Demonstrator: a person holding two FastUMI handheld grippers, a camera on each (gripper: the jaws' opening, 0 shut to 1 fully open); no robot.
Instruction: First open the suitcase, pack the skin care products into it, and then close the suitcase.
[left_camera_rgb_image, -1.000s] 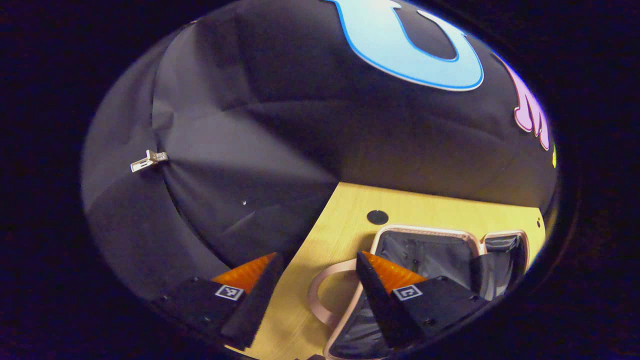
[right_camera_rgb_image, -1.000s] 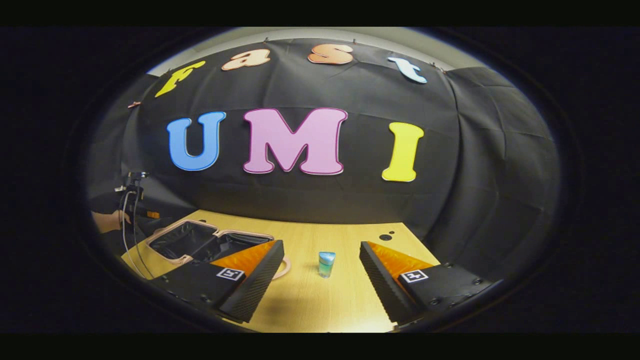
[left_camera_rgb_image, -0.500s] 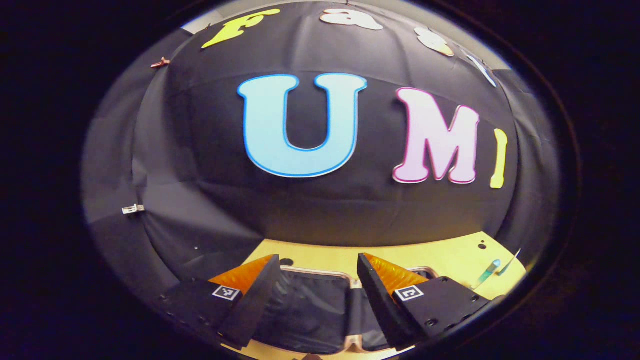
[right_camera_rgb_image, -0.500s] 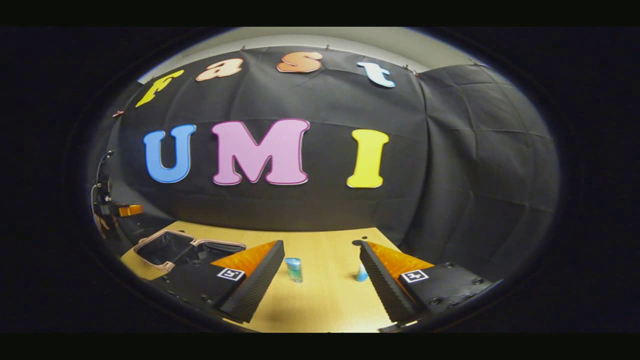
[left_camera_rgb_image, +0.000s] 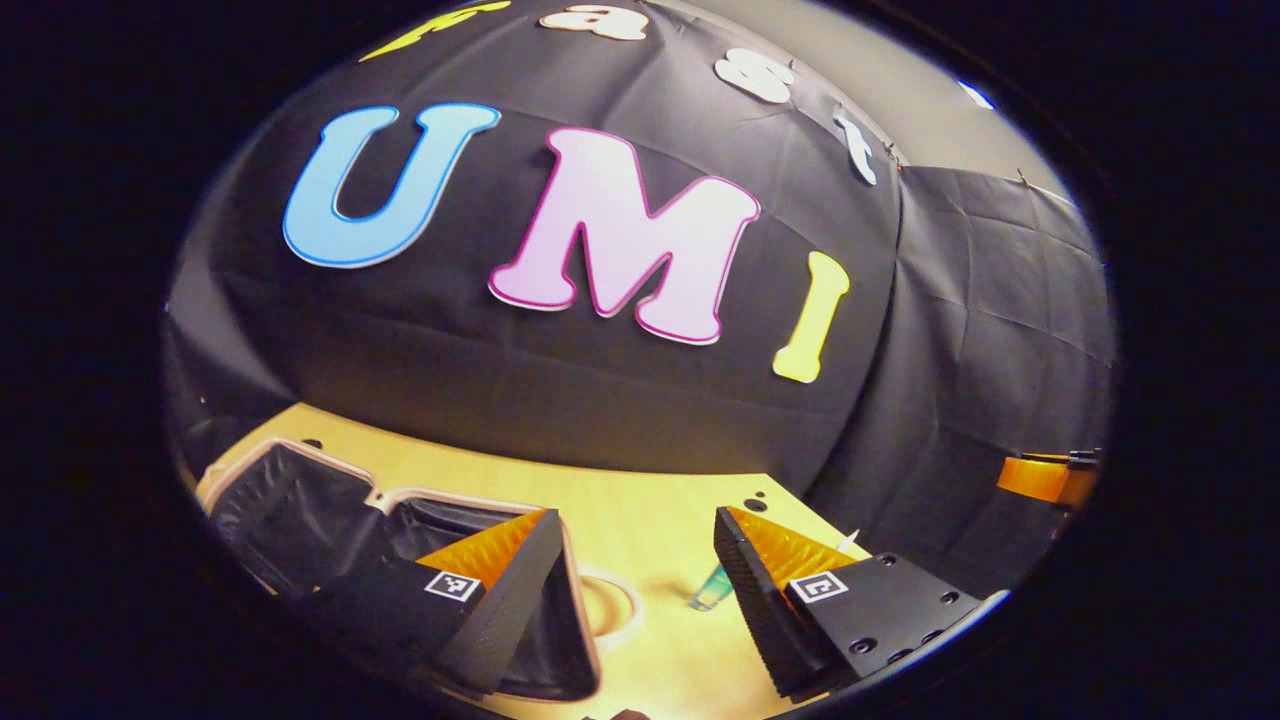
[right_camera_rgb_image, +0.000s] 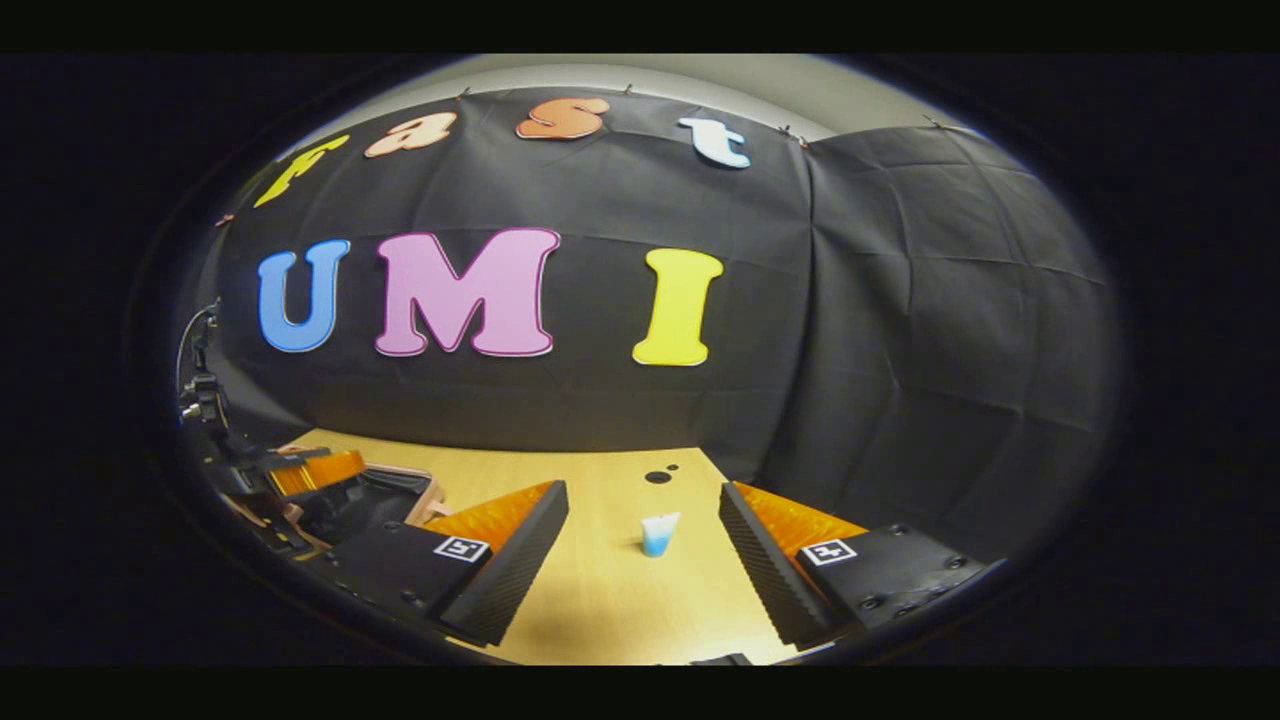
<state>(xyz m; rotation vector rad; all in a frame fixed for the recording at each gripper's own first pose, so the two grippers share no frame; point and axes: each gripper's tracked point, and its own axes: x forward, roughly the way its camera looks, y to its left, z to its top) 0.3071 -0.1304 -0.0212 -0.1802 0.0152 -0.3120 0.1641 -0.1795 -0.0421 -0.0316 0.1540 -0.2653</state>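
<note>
The suitcase (left_camera_rgb_image: 290, 495) lies open on the wooden table (left_camera_rgb_image: 660, 500), pink-rimmed with a dark lining, to the left of my left gripper (left_camera_rgb_image: 635, 520). That gripper is open and holds nothing. A small teal bottle (left_camera_rgb_image: 710, 592) stands by its right finger. In the right gripper view, a white tube with a blue base (right_camera_rgb_image: 658, 534) stands upright on the table between the fingers of my open right gripper (right_camera_rgb_image: 643, 490), a little ahead of them. The suitcase (right_camera_rgb_image: 390, 487) sits at the left there, with the left gripper (right_camera_rgb_image: 312, 470) over it.
A pink ring handle (left_camera_rgb_image: 612, 610) lies on the table beside the suitcase. Two dark holes (right_camera_rgb_image: 657, 476) mark the table near the back wall. The black cloth wall closes in behind and to the right. The right gripper's orange finger (left_camera_rgb_image: 1040, 478) shows at the far right.
The left gripper has swung right, away from above the suitcase toward the table's middle. The right gripper has turned right, from the teal bottle to the white and blue tube.
</note>
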